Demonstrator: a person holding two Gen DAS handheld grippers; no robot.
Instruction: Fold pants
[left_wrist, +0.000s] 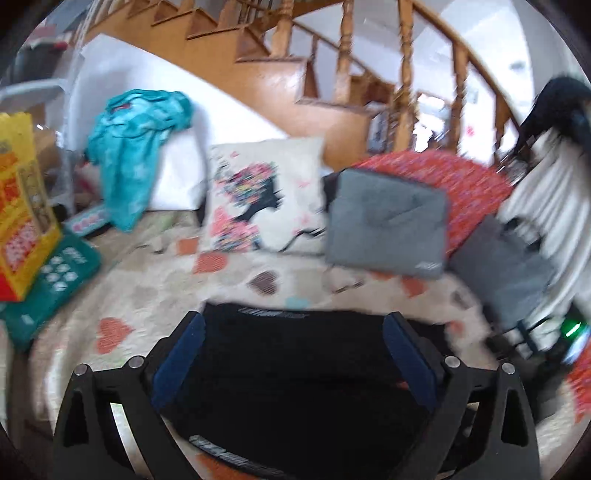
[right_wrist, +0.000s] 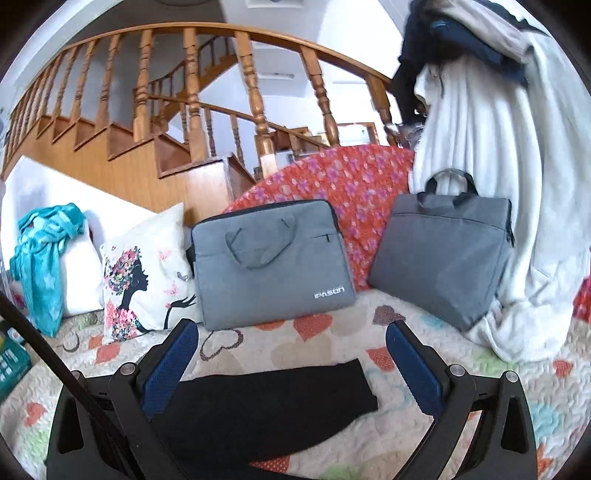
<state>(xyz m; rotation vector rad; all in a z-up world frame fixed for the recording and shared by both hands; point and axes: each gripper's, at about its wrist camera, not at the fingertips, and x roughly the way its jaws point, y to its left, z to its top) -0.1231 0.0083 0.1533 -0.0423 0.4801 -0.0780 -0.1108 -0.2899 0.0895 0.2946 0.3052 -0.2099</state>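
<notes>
The black pants (left_wrist: 295, 376) lie flat on the heart-print quilt (right_wrist: 332, 350) in front of the two grey bags, with the left gripper (left_wrist: 293, 354) and right gripper (right_wrist: 291, 358) both over them, fingers spread wide, gripping nothing.

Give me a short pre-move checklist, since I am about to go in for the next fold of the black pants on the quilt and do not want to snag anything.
1. Left gripper open: ok, jaws wide, nothing pinched.
2. Right gripper open: ok, jaws wide, nothing pinched.
3. Black pants lying flat on the quilt: ok in the right wrist view.
4. Pants edge lined up between the left fingers: cannot tell, the left wrist view is blurred.
5. Grey laptop bags clear of the pants: ok, they lean further back.
6. Black cable clear of the right gripper: not ok, it crosses beside its left finger.
</notes>
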